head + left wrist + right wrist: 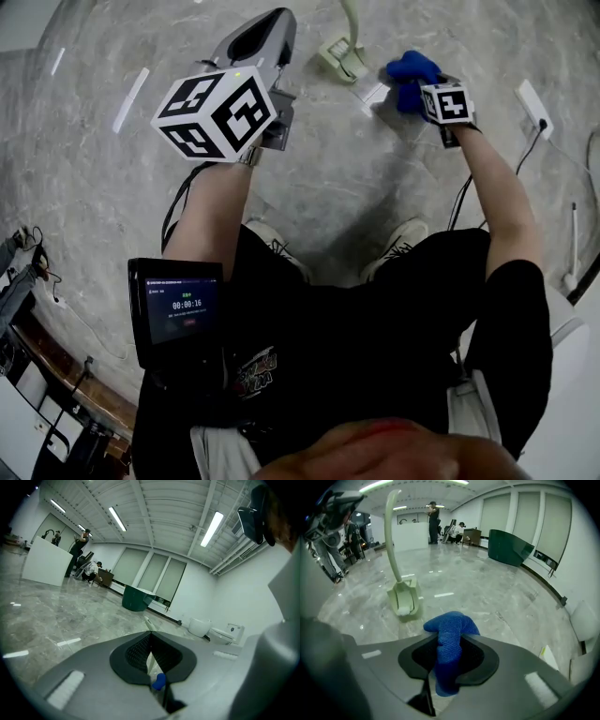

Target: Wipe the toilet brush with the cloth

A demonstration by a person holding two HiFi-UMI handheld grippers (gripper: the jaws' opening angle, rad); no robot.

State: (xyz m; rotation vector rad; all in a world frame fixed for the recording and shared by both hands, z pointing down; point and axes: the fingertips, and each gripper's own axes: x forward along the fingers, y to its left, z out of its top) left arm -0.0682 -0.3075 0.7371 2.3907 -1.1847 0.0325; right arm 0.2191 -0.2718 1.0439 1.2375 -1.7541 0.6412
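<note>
My right gripper (449, 654) is clenched on the cloth (452, 620); the blue fabric is pinched between both pads, its upper fold bulging out past the tips and a tail hanging below them; it touches nothing else. The toilet brush (392, 536) stands upright in its holder (404, 601) on the floor (487, 597), ahead and to the left of the cloth, near it but with bare floor between them. My left gripper (150, 641) is held high and points out over the floor; its jaw tips are drawn together with only a thin sliver of light between the pads, and nothing is clamped there; past the tips I can see the top of the brush handle.

For room to move, the floor around the holder is open on all sides; a green bin (508, 545) sits well apart by the windows, and a white partition (410, 536) stands far back; from the head view a socket block (534, 108) with its cable (530, 150) lies on the floor just right of my right gripper; the wall (581, 573) runs along that same side.
</note>
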